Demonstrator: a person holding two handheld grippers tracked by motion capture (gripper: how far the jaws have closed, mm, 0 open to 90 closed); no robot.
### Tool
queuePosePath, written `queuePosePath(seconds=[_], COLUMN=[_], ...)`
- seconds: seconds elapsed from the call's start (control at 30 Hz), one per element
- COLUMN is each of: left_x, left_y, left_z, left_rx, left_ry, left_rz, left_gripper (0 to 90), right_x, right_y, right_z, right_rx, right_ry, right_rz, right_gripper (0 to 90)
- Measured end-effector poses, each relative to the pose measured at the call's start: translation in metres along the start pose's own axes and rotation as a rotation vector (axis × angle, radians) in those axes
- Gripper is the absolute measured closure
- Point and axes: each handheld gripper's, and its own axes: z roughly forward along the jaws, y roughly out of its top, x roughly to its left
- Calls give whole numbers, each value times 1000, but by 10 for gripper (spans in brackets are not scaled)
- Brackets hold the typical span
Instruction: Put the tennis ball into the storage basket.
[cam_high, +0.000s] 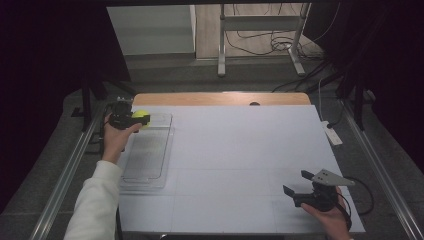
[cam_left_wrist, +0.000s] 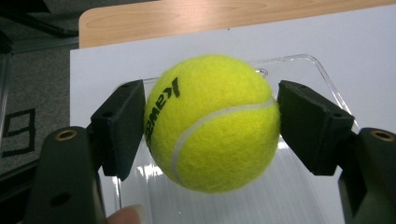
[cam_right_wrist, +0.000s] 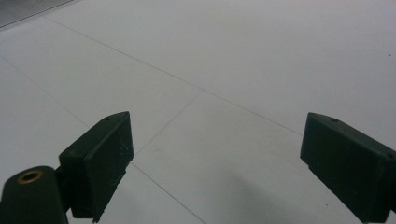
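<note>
Over the clear tray's (cam_high: 145, 165) far end, the left tongs (cam_left_wrist: 210, 126) clench a yellow tennis ball (cam_left_wrist: 212, 123); near the desk's (cam_high: 240, 150) front right corner, the right tongs (cam_high: 296, 182) gape, holding nothing.

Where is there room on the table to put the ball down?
The white table is bare from the clear tray across to the right gripper. The tray is bare too. The left gripper holds the ball over its far end.
</note>
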Motion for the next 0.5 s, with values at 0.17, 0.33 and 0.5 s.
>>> queuePosePath(seconds=[0.17,0.33,0.5], left_x=[-2,-1,-2], left_y=[-2,-4,-5], left_z=[4,6,8], left_rx=[17,34,47], left_ry=[-5,-8,-8], left_rz=[0,2,9], left_gripper=[279,279,279], right_x=[0,0,0], right_y=[0,0,0], right_z=[0,0,0], right_rx=[1,1,1], right_ry=[0,-1,0], right_rz=[0,0,0], right_gripper=[100,100,100])
